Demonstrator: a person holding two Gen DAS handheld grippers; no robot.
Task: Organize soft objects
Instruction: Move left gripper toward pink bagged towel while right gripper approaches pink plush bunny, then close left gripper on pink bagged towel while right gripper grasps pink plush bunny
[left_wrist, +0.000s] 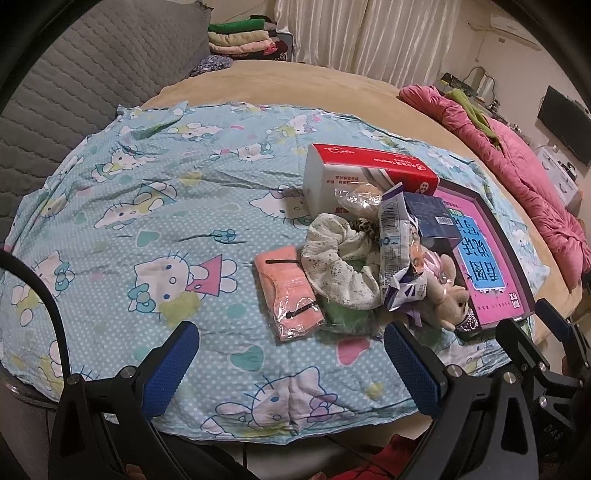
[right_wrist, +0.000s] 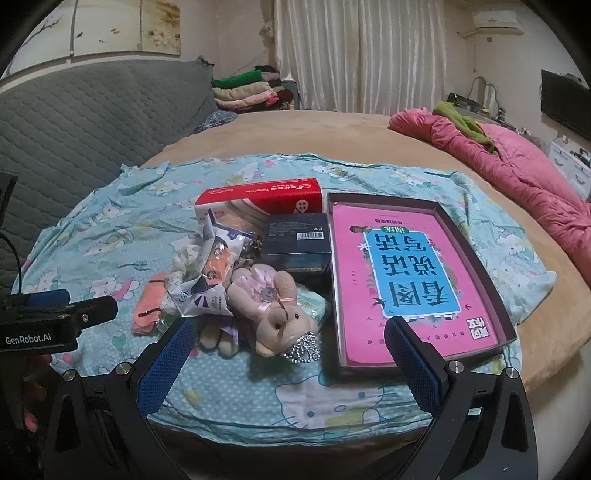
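Here the left gripper (left_wrist: 291, 363) and the right gripper (right_wrist: 288, 363) both hover low over the near edge of the bed, jaws spread wide and empty. Under them lies a blue cartoon-print sheet (left_wrist: 147, 206). Just beyond sits a heap of things: a pink cloth in a clear bag (left_wrist: 288, 291), a pale floral scrunchie (left_wrist: 340, 262) touching it, a crumpled white-and-blue packet (right_wrist: 201, 291), and a beige plush toy (right_wrist: 273, 306) lying on its back beside a dark tray (right_wrist: 491, 295) that holds a pink book (right_wrist: 406, 273). Behind the toy rest a dark blue box (right_wrist: 297, 236) and a red-and-white tissue box (right_wrist: 258, 197). Farther off, a pink quilt (right_wrist: 517, 166) lies bunched on the tan bedcover (right_wrist: 314, 133).
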